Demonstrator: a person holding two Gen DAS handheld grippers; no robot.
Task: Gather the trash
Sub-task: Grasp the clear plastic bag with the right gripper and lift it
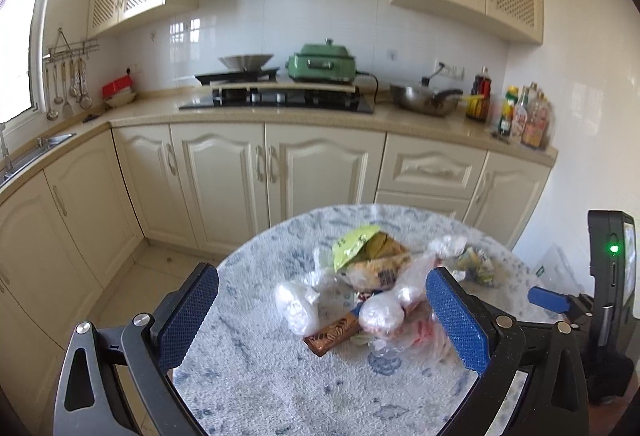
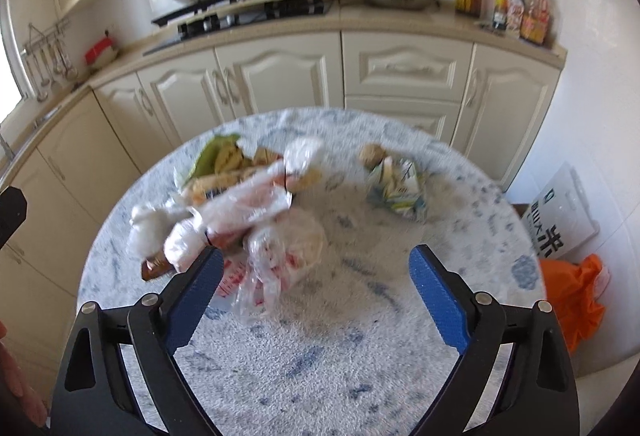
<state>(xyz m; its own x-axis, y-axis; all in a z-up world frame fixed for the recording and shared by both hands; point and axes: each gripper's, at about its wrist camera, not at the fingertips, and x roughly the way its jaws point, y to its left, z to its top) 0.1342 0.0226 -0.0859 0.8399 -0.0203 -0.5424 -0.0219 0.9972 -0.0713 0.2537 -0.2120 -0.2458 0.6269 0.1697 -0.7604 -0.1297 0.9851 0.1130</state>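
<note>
Both tongs spread and empty over the littered table.

The trash heap (image 2: 248,204) lies ahead-left of the right gripper (image 2: 316,300), squarely ahead of the left gripper (image 1: 322,320); table (image 2: 320,376) beneath.

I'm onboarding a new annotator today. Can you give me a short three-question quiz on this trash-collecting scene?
1. True or false: the right gripper holds a wrapper.
2. Which lies apart from the main trash pile? A) crumpled carton B) brown wrapper C) green packet
3. What covers the round table?

Key: 1 false, both grippers are open and empty; 2 A; 3 a white cloth with blue pattern.
</note>
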